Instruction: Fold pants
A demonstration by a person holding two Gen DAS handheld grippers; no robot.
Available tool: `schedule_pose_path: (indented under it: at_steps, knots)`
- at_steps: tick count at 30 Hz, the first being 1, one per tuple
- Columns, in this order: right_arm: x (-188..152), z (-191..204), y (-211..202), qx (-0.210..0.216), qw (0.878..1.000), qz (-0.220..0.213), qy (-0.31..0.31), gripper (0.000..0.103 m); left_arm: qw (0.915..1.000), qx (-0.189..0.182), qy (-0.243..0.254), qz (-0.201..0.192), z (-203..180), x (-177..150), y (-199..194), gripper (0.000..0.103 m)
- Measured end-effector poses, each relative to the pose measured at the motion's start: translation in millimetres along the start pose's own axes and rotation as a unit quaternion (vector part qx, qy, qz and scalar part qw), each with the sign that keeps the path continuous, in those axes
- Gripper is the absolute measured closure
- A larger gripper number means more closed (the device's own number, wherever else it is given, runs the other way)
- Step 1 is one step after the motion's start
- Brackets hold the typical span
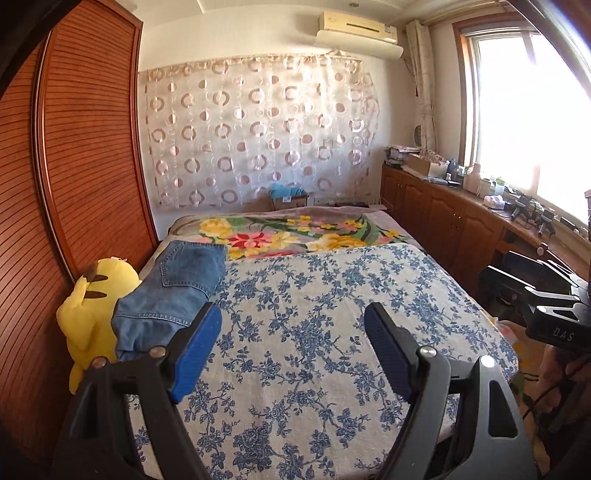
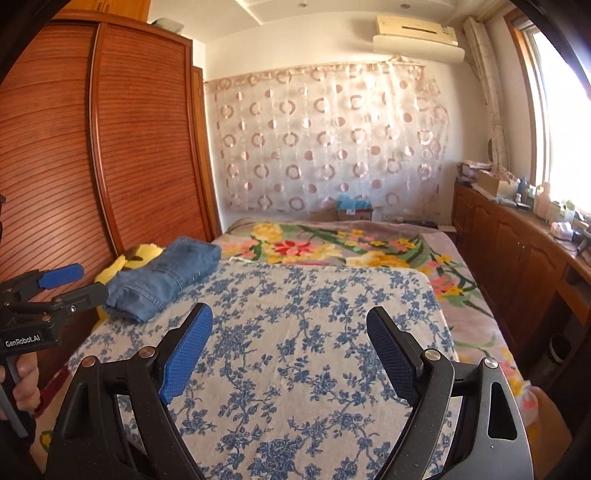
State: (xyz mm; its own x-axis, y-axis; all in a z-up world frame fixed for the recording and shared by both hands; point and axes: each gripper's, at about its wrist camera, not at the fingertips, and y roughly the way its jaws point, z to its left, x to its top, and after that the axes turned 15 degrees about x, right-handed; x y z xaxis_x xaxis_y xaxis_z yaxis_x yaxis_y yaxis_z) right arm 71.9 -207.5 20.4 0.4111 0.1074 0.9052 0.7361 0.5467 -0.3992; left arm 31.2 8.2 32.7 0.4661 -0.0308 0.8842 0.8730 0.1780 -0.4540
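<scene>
1. One bed fills the middle of both views. It wears two covers: a white cotton sheet printed with blue flowers [image 1: 314, 302] on the near part, and a grey blanket with large yellow, red and green flowers [image 1: 295, 232] on the far part.
2. One pair of folded blue denim pants [image 1: 173, 288] lies on the blue-flowered sheet at about ten o'clock in both views, near the bed's left edge. One back pocket faces up.
3. One yellow plush toy with black-tipped ears [image 1: 92, 314] sits just beside the pants at nine o'clock, between them and the brown slatted wooden wardrobe [image 1: 74, 147].
4. Two black grippers with blue finger pads show. The left gripper [image 1: 293, 321] hovers above the sheet, its two fingers wide apart with nothing between them.
5. The right gripper [image 2: 290, 325] hovers likewise, fingers spread wide and empty, well apart from the pants.
6. One white air conditioner [image 1: 358, 26] hangs at twelve o'clock above one sheer curtain patterned with pink circles [image 1: 258, 133].
7. One bright window [image 1: 524, 110] stands at two o'clock.
</scene>
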Motion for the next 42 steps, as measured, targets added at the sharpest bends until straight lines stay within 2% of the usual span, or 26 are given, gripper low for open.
schedule_pose_path:
  at_steps: [6,14,42]
  knots:
    - [-4,4,-23,-0.012,1.000,-0.026,0.003,0.016,0.9998,0.001,-0.003,-0.020,-3,-2,-17,0.023]
    - [-4,12,-29,-0.016,0.999,-0.045,-0.004,0.016,0.9996,0.008,-0.010,-0.024,3,-5,-19,0.023]
    - [-4,14,-27,-0.017,0.999,-0.044,-0.006,0.016,0.9996,0.011,-0.011,-0.024,4,-7,-16,0.023]
